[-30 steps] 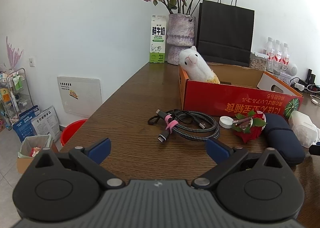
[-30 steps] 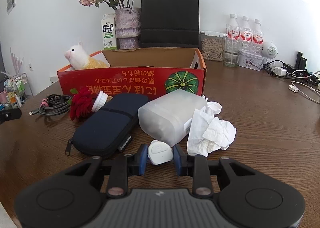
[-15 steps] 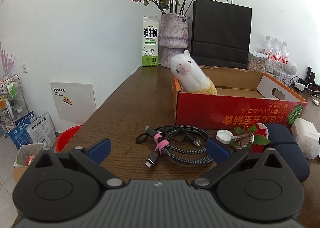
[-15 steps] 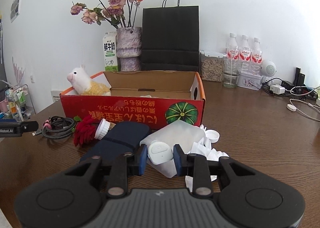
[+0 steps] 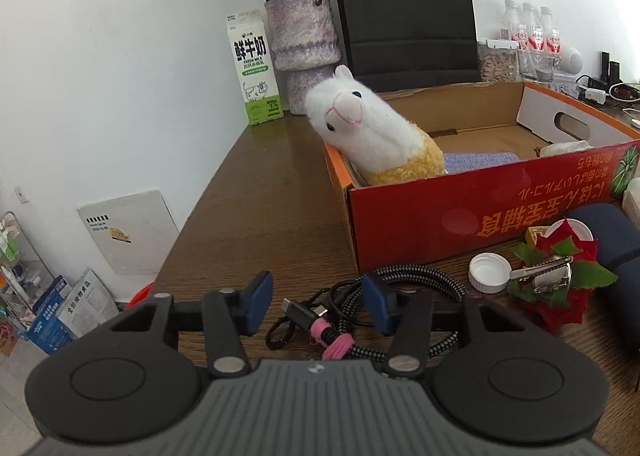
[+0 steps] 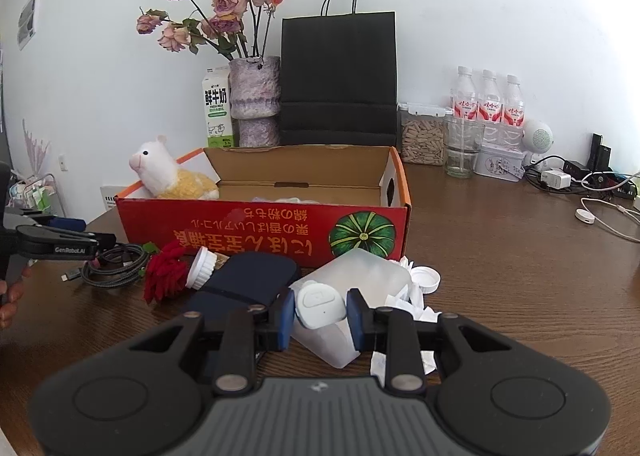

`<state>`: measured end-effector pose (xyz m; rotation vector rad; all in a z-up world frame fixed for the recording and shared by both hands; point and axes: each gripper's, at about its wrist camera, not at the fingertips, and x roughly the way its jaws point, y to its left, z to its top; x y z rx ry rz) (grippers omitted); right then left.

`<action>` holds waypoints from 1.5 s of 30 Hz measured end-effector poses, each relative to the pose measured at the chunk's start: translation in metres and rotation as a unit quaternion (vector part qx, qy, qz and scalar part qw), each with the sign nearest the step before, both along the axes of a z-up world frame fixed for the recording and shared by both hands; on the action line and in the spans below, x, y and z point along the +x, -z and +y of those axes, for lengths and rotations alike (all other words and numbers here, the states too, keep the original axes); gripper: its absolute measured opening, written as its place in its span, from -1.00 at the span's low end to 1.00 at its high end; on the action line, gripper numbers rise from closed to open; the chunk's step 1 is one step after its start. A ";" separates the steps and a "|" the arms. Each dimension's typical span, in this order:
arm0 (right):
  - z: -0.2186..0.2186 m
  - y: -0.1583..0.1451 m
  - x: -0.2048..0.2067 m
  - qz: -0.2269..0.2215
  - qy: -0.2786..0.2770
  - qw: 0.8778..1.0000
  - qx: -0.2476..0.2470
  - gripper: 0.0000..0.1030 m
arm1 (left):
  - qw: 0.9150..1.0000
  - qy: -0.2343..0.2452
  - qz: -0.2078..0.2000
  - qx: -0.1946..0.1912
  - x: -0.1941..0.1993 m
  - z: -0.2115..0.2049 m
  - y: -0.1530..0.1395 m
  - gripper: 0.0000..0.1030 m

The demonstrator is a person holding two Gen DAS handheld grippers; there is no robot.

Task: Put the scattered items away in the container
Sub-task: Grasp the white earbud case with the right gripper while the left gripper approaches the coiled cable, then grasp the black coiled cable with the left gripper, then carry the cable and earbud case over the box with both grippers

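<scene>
A coiled braided cable with a pink tie (image 5: 420,280) lies on the brown table in front of the red cardboard box (image 5: 480,216). My left gripper (image 5: 317,308) straddles the cable's near end and its jaws are closing. The left pad stands clear of the cable. A white alpaca plush (image 5: 372,140) leans in the box's left end. My right gripper (image 6: 320,318) is shut on a small white rounded case (image 6: 320,302), held above the clutter. Below it lie a translucent jug (image 6: 360,276), crumpled tissue (image 6: 404,300) and a dark blue pouch (image 6: 248,280).
A red fabric flower with a hair clip (image 5: 560,276) and a white cap (image 5: 488,272) lie by the box. Milk carton (image 5: 254,68), vase (image 5: 304,48) and black paper bag (image 5: 404,8) stand behind it. Bottles (image 6: 486,100) and chargers (image 6: 556,178) sit at the right. The table's edge runs along the left.
My left gripper has moved forward over the cable bundle and its jaws have narrowed around it. My right gripper keeps its hold on the white case.
</scene>
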<state>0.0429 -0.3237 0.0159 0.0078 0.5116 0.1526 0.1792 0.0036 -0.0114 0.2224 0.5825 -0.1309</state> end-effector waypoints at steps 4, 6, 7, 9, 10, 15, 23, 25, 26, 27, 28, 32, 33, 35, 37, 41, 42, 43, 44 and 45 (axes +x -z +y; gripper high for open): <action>-0.001 0.001 0.002 0.002 0.002 1.000 0.000 -0.48 | 1.000 0.013 0.014 -0.008 0.003 0.002 0.007 -0.15; -0.001 0.002 0.002 0.003 0.002 1.000 0.000 -0.48 | 1.000 0.019 0.013 -0.003 0.001 0.002 0.009 -0.24; -0.001 0.002 0.003 0.004 0.001 1.000 0.000 -0.48 | 1.000 0.025 0.010 -0.002 -0.002 0.002 0.008 -0.27; -0.001 0.003 0.003 0.004 0.001 1.000 0.000 -0.48 | 0.999 0.033 0.004 0.005 -0.006 0.001 0.007 -0.32; -0.001 0.003 0.003 0.004 0.001 1.000 0.000 -0.48 | 0.999 0.035 0.000 0.008 -0.009 0.000 0.007 -0.34; -0.001 0.003 0.002 0.005 0.001 1.000 0.001 -0.48 | 0.999 0.035 -0.010 0.003 -0.016 0.002 0.005 -0.39; 0.000 0.003 0.002 0.005 0.001 1.000 0.000 -0.48 | 0.999 0.042 -0.016 0.016 -0.014 0.002 0.000 -0.11; 0.000 0.003 0.002 0.005 0.001 1.000 0.000 -0.48 | 0.999 0.047 -0.016 0.015 -0.010 0.001 -0.002 -0.11; 0.000 0.003 0.002 0.004 0.001 1.000 0.000 -0.48 | 0.999 0.050 -0.015 0.015 -0.008 0.000 -0.002 -0.11; 0.000 0.003 0.002 0.004 0.001 1.000 0.000 -0.48 | 0.998 0.055 -0.012 0.017 -0.006 -0.001 -0.002 -0.12; 0.000 0.003 0.002 0.004 0.001 1.000 0.000 -0.48 | 0.998 0.062 -0.004 0.021 -0.004 -0.002 0.000 -0.15; -0.001 0.003 0.001 0.004 0.001 1.000 0.000 -0.48 | 0.996 0.078 0.017 0.029 -0.004 -0.005 0.008 -0.70; -0.001 0.003 0.001 0.004 0.001 1.000 0.000 -0.48 | 0.996 0.079 0.013 0.029 -0.006 -0.005 0.008 -0.71; -0.001 0.003 0.001 0.005 0.000 1.000 0.000 -0.48 | 0.997 0.076 0.008 0.018 -0.009 -0.002 0.006 -0.75; -0.001 0.002 0.001 0.006 -0.002 1.000 0.000 -0.48 | 0.997 0.071 0.002 0.009 -0.012 0.001 0.004 -0.76; 0.001 0.002 0.001 0.005 -0.004 1.000 0.000 -0.48 | 0.998 0.059 -0.015 -0.005 -0.019 0.007 -0.002 -0.77; 0.002 0.001 0.001 0.004 -0.005 1.000 0.000 -0.48 | 0.998 0.058 -0.020 -0.009 -0.021 0.008 -0.004 -0.77; 0.002 0.001 0.001 0.004 -0.005 1.000 0.000 -0.48 | 0.998 0.057 -0.025 -0.014 -0.023 0.009 -0.006 -0.77; 0.002 0.001 0.001 0.003 -0.005 1.000 0.000 -0.48 | 0.998 0.056 -0.030 -0.017 -0.025 0.009 -0.008 -0.77; 0.002 0.000 0.002 0.002 -0.005 1.000 0.000 -0.48 | 0.998 0.055 -0.036 -0.021 -0.027 0.009 -0.010 -0.77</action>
